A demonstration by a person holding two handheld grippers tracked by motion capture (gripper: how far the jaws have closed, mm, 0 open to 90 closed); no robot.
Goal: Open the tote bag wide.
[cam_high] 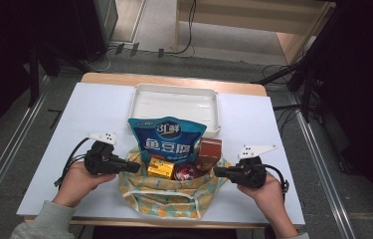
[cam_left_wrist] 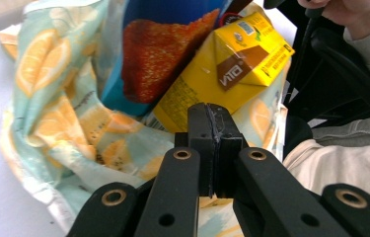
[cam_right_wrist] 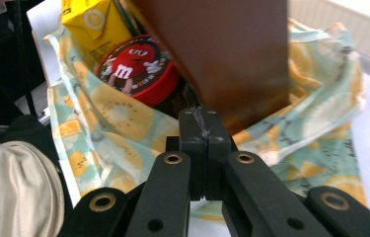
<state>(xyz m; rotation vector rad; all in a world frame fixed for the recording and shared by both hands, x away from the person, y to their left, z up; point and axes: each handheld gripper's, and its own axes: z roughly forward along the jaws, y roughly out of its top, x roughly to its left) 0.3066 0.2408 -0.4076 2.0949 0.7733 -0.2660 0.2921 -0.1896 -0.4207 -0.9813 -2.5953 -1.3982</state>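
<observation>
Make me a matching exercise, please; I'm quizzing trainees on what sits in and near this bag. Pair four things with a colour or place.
Things:
1. snack pouch
2. drink carton
3. round tin
4. tray

Descriptions:
A. yellow, with a brown patch
B. white, empty, behind the bag
C. blue, standing tallest in the bag
D. red lid with a cartoon candy figure

Pairs: 1-C, 2-A, 3-D, 4-B

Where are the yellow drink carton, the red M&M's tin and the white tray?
yellow drink carton (cam_left_wrist: 232, 69), left gripper view, on its brown-labelled side.
red M&M's tin (cam_right_wrist: 135, 69), right gripper view, on the lid's printed face.
white tray (cam_high: 175, 89), high view, on the far rim.
</observation>
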